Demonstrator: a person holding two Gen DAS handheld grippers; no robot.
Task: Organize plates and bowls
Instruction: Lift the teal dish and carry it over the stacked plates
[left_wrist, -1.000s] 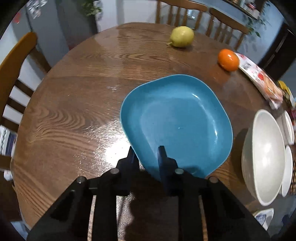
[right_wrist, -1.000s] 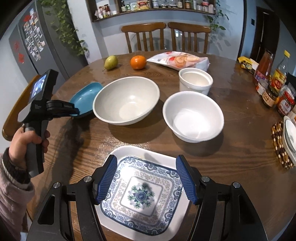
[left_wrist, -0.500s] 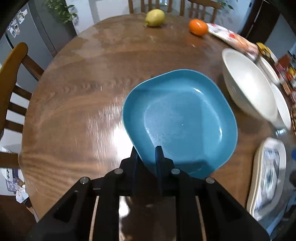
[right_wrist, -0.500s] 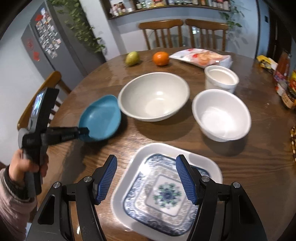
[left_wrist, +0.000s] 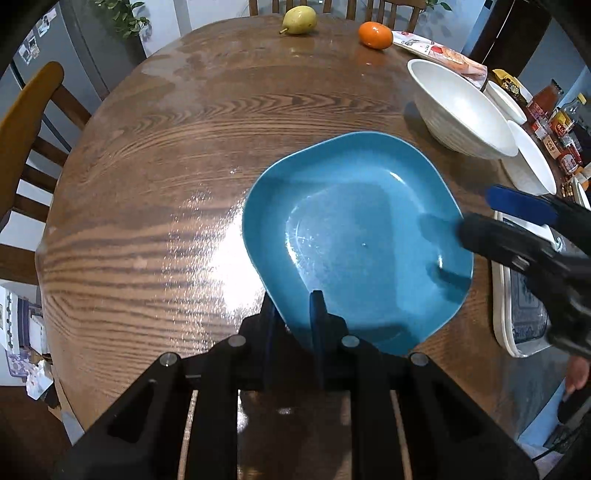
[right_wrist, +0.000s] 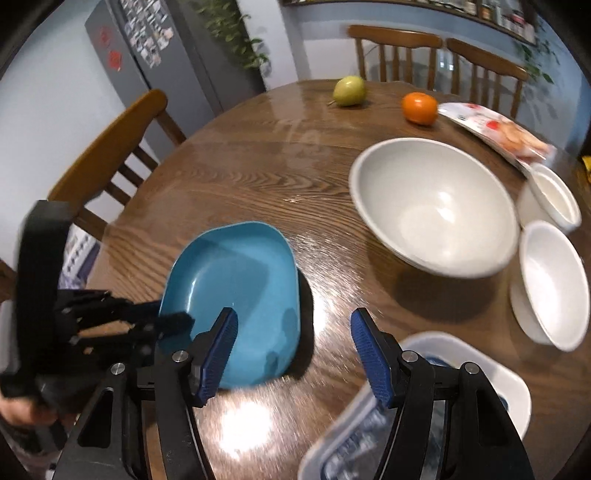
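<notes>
Sorting looks barely begun: nothing is stacked yet, and the left tongs (left_wrist: 293, 314) are clamped on the near rim of the blue plate (left_wrist: 354, 236), which is carried just above the desk (left_wrist: 147, 184), between the big white bowl (right_wrist: 436, 206) and the patterned plate (right_wrist: 424, 406). The right tongs (right_wrist: 291, 350) have just been closing yet stand apart and empty, over the blue plate's edge. Every dish shows empty: blue plate, big bowl, smaller white bowl (right_wrist: 550, 284), white cup (right_wrist: 554, 195); all dishes remain unstacked.
</notes>
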